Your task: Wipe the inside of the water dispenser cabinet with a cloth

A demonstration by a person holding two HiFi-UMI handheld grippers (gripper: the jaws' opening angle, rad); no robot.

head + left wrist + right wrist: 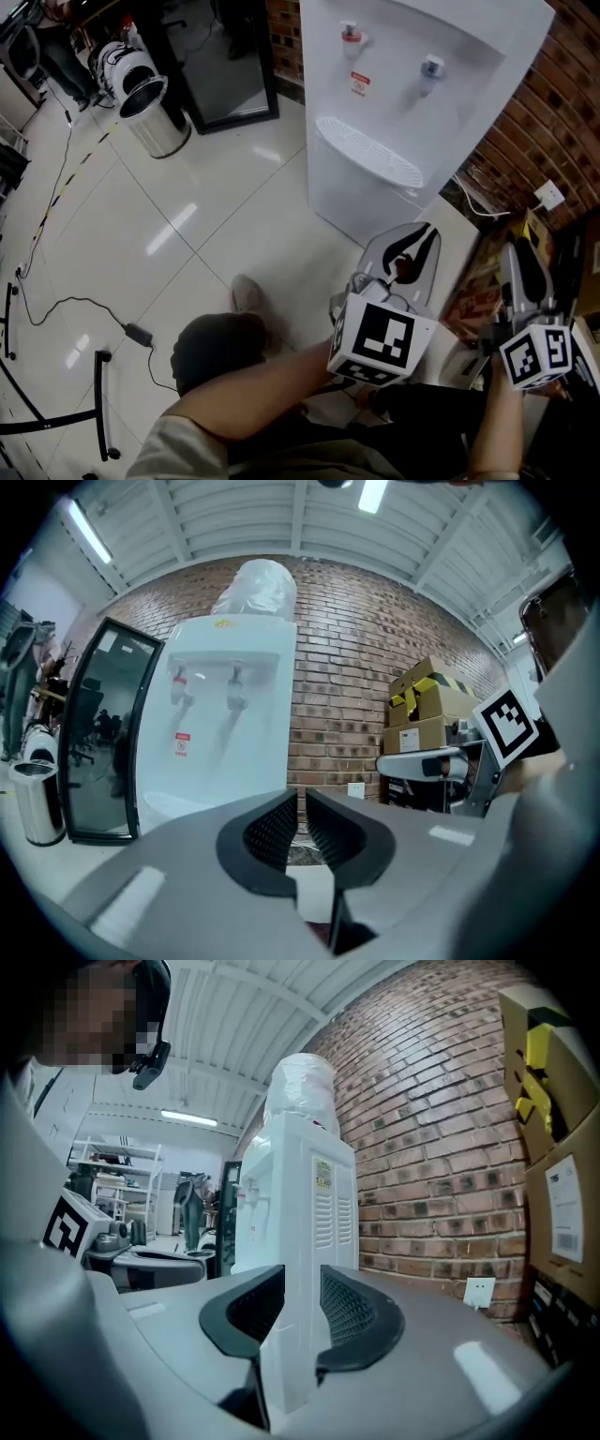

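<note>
Left gripper [301,808]: jaws nearly together, empty, aimed level at water dispenser [412,94].
Right gripper [302,1288]: jaws apart, empty, probably readied for grasping.
Cloth: none seen.

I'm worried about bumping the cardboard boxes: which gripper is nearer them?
Right. The right gripper is close beside the cardboard boxes; the left gripper is farther off, with the right gripper between it and them.

Head view: steeply down on water dispenser [412,122] | left gripper view: level, facing its front | right gripper view: level, facing its side | shared: dispenser
</note>
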